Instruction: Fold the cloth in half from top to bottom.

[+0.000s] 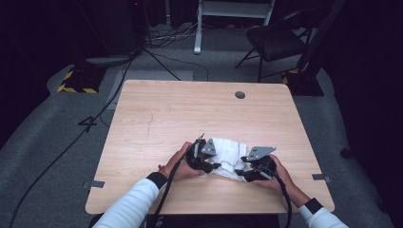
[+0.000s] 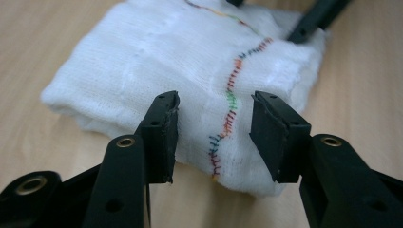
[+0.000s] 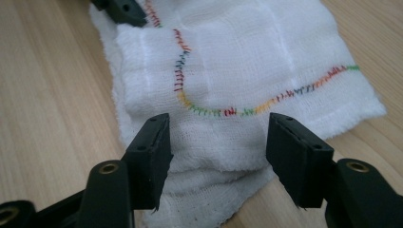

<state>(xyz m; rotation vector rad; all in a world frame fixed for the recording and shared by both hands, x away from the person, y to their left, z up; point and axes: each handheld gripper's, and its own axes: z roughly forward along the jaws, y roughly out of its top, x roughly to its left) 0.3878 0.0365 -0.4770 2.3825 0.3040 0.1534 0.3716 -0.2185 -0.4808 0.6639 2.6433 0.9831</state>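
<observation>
A folded white gauze cloth (image 1: 227, 156) with rainbow-coloured stitching lies on the wooden table near its front edge. My left gripper (image 1: 205, 159) sits at the cloth's left end, my right gripper (image 1: 254, 167) at its right end. In the left gripper view the cloth (image 2: 190, 71) lies just beyond my left gripper (image 2: 214, 126), whose jaws stand apart over its near edge with no pad pressing. In the right gripper view my right gripper (image 3: 216, 142) is open too, its jaws straddling the folded edge of the cloth (image 3: 237, 71) without squeezing it.
The table (image 1: 157, 118) has a grey cable grommet (image 1: 240, 95) near its back edge. A black chair (image 1: 278, 40) and a white stand (image 1: 199, 23) are on the floor behind, with cables running along the left side.
</observation>
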